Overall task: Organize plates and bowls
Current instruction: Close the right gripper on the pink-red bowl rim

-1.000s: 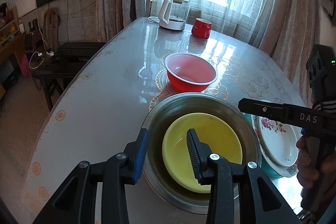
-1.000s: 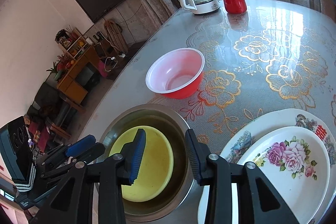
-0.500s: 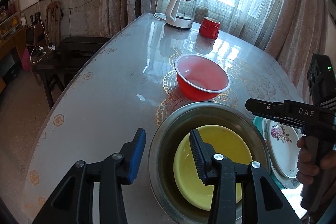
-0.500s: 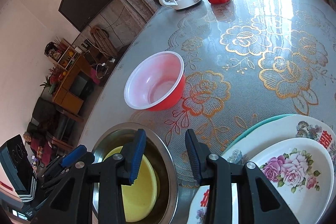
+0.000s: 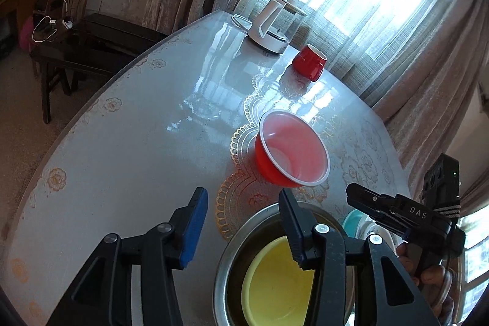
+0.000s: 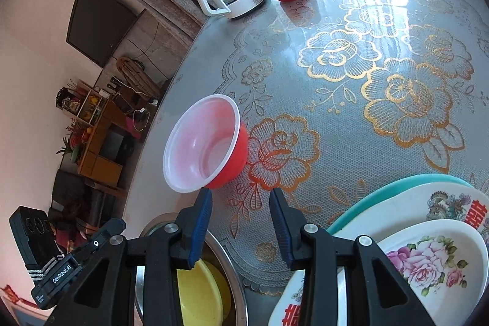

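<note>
A red plastic bowl (image 5: 293,156) stands alone on the table; it also shows in the right wrist view (image 6: 204,150). A yellow bowl (image 5: 275,289) sits inside a steel bowl (image 5: 226,274), seen too in the right wrist view as yellow (image 6: 198,295) in steel (image 6: 235,292). A floral plate (image 6: 434,261) lies on a white plate (image 6: 452,200) on a teal plate (image 6: 382,191). My left gripper (image 5: 243,205) is open and empty above the steel bowl's near rim. My right gripper (image 6: 241,206) is open and empty just short of the red bowl.
A white kettle (image 5: 273,26) and a red mug (image 5: 308,63) stand at the table's far end by the curtains. The table (image 5: 122,158) has a lace cloth with gold flowers. A dark bench (image 5: 91,38) stands left of the table.
Both grippers have pulled back and lifted away from the nested yellow and steel bowls, and now point toward the red bowl. Both stay open.
</note>
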The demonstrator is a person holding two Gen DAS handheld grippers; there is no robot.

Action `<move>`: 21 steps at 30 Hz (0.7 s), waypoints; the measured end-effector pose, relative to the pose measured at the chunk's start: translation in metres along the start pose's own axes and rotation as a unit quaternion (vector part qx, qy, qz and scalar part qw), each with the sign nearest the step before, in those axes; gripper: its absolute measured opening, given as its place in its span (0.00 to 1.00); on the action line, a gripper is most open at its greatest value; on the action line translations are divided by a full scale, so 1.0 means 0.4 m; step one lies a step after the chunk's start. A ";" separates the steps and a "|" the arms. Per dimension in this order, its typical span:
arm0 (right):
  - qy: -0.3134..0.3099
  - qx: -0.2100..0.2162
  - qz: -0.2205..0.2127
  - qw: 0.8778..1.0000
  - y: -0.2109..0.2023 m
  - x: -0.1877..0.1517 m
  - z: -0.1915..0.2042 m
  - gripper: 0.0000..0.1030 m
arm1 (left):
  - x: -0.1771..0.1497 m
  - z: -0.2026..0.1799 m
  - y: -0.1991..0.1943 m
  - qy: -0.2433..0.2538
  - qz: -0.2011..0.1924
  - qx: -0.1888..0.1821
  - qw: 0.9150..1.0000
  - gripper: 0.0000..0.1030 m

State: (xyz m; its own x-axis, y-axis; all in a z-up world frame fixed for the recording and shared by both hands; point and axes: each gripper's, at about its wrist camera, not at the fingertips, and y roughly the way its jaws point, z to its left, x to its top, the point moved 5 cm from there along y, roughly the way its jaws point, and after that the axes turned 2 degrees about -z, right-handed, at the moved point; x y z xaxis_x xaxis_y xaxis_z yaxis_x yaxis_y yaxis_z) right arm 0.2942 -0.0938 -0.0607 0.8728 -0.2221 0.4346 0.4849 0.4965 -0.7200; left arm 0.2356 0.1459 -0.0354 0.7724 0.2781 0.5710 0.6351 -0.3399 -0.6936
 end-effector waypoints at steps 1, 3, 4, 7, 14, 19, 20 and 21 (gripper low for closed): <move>-0.001 -0.004 -0.003 1.000 0.002 0.006 0.001 0.38 | 0.012 -0.001 0.006 -0.002 0.001 -0.002 1.000 0.46; -0.008 -0.006 -0.006 1.000 0.007 0.014 0.005 0.33 | 0.029 -0.007 0.021 -0.001 0.003 -0.007 1.000 0.38; -0.010 -0.008 -0.007 1.000 0.011 0.018 0.006 0.31 | 0.034 -0.010 0.030 -0.002 0.006 -0.007 1.000 0.37; -0.008 -0.014 -0.010 1.000 0.025 0.033 0.008 0.25 | 0.055 -0.026 0.057 0.005 0.012 -0.011 1.000 0.34; 0.003 -0.009 -0.010 1.000 0.060 0.070 0.014 0.25 | 0.097 -0.032 0.126 -0.012 0.030 -0.006 0.999 0.33; 0.008 -0.007 -0.003 1.000 0.088 0.085 0.013 0.25 | 0.114 -0.024 0.166 -0.036 0.045 -0.006 0.998 0.31; 0.007 -0.005 -0.003 1.000 0.092 0.087 0.014 0.25 | 0.117 -0.026 0.175 -0.036 0.047 -0.007 0.998 0.31; 0.007 -0.004 -0.002 1.000 0.096 0.088 0.015 0.25 | 0.119 -0.025 0.183 -0.038 0.048 -0.007 0.998 0.31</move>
State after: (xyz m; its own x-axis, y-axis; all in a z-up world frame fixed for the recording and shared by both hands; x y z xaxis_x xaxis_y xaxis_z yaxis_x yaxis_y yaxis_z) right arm 0.3431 -0.0776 -0.0699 0.8715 -0.2362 0.4297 0.4888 0.4886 -0.7228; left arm 0.3188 0.1251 -0.0548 0.8283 0.3108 0.4662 0.5579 -0.3804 -0.7376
